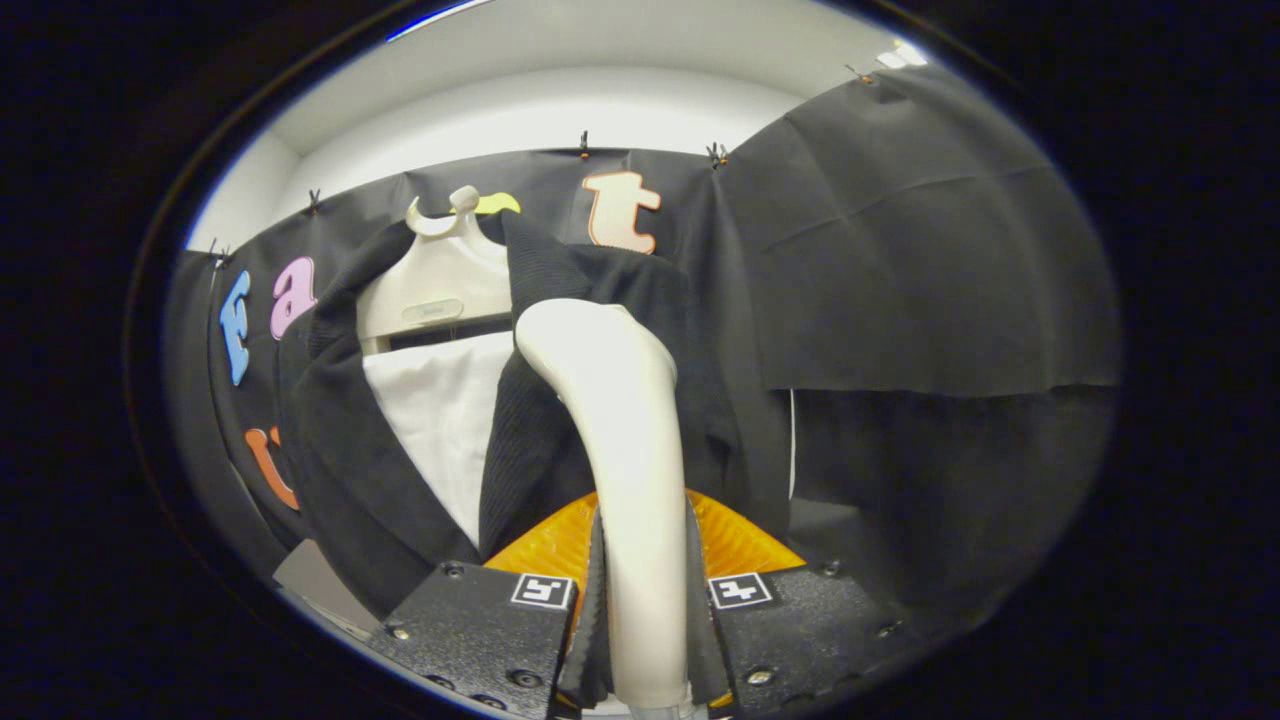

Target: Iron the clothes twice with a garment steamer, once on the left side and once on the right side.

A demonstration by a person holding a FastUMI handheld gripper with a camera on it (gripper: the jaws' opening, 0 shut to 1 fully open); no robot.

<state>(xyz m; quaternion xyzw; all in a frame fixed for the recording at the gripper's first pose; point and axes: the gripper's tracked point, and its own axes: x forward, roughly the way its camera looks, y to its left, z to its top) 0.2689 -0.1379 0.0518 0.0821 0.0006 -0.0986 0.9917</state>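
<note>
Gripper [645, 620] clamped on steamer [620, 440], head against dark jacket [540, 440], frame centre; ironing pass underway, next likely steady downward stroke.

One cream plastic garment steamer [615, 420] stands between the two fingers of one gripper [645, 600]. One dark ribbed jacket [560, 440] hangs over one white shirt [445, 420], on one cream plastic hanger [440, 285]. About six small clips, hard to count, pin the black cloth wall [900, 250].

Cream steamer [620, 420], black ribbed jacket [350, 470], white shirt [445, 420], cream hanger [440, 280]
</note>
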